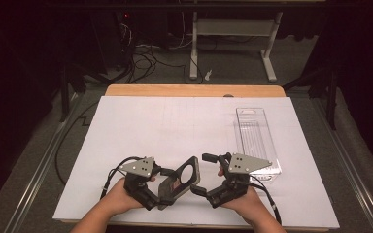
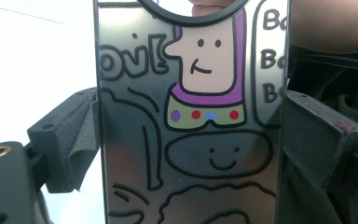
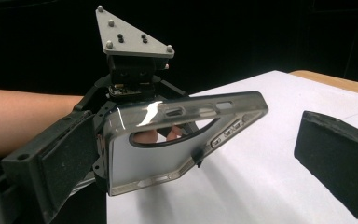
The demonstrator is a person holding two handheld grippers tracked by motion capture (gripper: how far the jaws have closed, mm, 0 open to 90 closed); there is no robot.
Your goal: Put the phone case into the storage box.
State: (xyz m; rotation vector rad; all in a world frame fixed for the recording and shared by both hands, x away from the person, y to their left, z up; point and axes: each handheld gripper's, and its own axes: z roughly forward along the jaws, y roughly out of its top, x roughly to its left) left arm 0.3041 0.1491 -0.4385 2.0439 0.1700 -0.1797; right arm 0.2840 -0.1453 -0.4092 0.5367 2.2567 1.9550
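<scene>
A dark translucent phone case [image 1: 180, 178] with a large round camera hole hangs above the table's front edge. My left gripper [image 1: 161, 192] is shut on it. In the left gripper view both pads [image 2: 77, 135] press on the long edges of the case [image 2: 191, 163], whose back shows a cartoon print. My right gripper [image 1: 201, 191] faces the case from the right and stands open. In the right gripper view the case [image 3: 177, 116] reaches in between the wide black jaws of my right gripper [image 3: 196, 144], close to the left one. The right pad [image 3: 331, 144] stands well apart from it.
A clear plastic box [image 1: 257, 141] lies on the white sheet [image 1: 175, 121] at the right, just beyond my right hand. The wooden table edge [image 1: 194, 91] runs along the back. Beyond it are a dark floor, cables and a desk frame [image 1: 233, 43].
</scene>
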